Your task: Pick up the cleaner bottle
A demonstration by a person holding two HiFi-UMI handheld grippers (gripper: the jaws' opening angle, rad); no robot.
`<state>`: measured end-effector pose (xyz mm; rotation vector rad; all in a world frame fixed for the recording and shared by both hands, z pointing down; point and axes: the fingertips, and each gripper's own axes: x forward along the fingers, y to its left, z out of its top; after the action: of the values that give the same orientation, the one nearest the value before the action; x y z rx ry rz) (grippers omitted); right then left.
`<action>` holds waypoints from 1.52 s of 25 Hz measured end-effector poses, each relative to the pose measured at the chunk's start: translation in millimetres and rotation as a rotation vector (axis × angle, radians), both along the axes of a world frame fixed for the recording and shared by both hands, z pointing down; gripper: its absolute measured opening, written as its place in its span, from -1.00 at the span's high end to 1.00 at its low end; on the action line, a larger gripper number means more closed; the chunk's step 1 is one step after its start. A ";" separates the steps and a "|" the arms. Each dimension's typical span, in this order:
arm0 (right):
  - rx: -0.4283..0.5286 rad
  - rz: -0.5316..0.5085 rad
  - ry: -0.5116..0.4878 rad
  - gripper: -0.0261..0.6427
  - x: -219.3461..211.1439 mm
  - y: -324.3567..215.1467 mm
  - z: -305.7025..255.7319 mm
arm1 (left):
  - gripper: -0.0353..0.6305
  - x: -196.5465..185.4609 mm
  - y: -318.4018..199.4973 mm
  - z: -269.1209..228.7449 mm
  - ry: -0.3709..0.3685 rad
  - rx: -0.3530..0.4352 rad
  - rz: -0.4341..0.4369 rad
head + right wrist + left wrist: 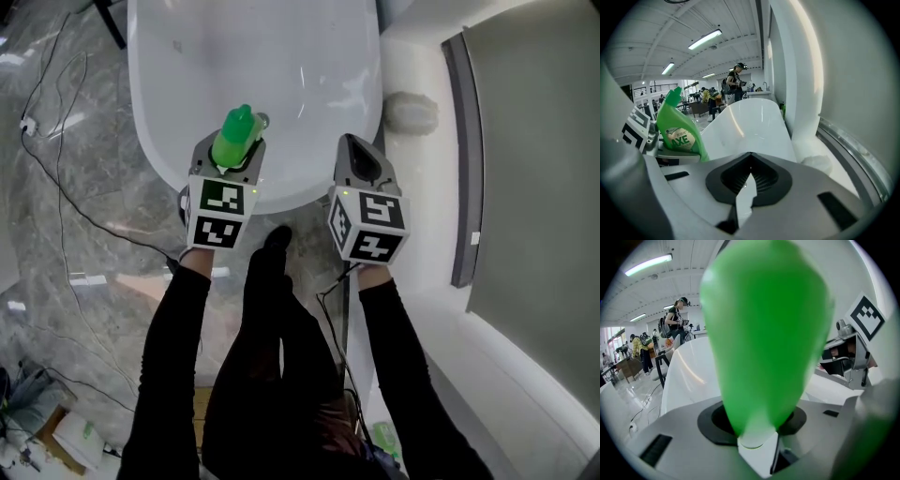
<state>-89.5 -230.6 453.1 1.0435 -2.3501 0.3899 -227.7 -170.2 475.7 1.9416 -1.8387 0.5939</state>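
My left gripper (229,165) is clamped low on the cleaner bottle (239,131), over the bathtub (187,75) near rim. The smooth plastic looks slippery, light and slightly squashy, so the broad body suits gripping. My right gripper (356,150) is closed and empty.

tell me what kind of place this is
Likely a mock bathroom set inside a big open hall: a white bathtub stands on marble-look floor strewn with cables, while strip lights and other people show behind.
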 end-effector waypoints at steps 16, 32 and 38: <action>-0.027 -0.138 -0.006 0.92 -56.9 35.0 -6.9 | 0.31 -41.8 61.5 -14.1 0.013 -0.034 -0.071; -0.086 -0.230 -0.038 0.92 -77.2 53.3 6.4 | 0.31 -42.0 66.1 -4.4 0.041 -0.045 -0.088; -0.071 -0.237 -0.027 0.92 -78.3 50.3 6.0 | 0.32 -43.9 57.5 -8.0 0.038 -0.041 -0.090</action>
<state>-167.7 -180.3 459.2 0.7210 -2.4307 0.3954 -271.6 -112.7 467.7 1.8206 -1.8652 0.5580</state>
